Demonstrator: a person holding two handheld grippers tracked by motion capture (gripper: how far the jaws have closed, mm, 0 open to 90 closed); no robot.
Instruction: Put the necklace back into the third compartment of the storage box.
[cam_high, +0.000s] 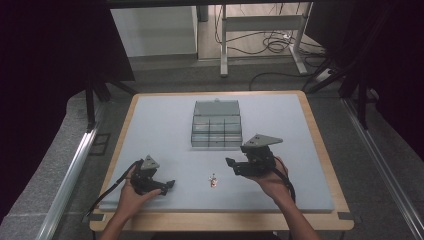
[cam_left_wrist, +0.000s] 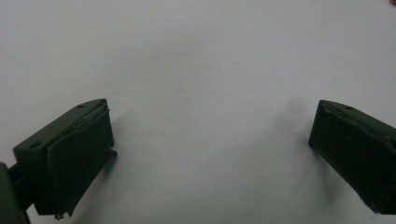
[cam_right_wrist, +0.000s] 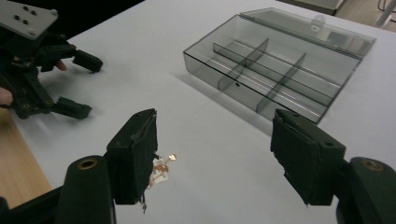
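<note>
A small copper-and-white part lies on the grey mat near the front, between my two grippers. In the right gripper view this part sits just beside my gripper's left jaw, on the mat and not between the pads. My right gripper hangs above the mat, pointing left, open with nothing in it. My left gripper rests low at the front left, pointing right. Its jaws stand wide open over bare mat.
A clear grey compartment box stands at the middle of the mat, its lid folded open behind it and its several compartments looking empty. The mat lies on a wooden table with a bare edge. My left gripper shows at the upper left of the right gripper view.
</note>
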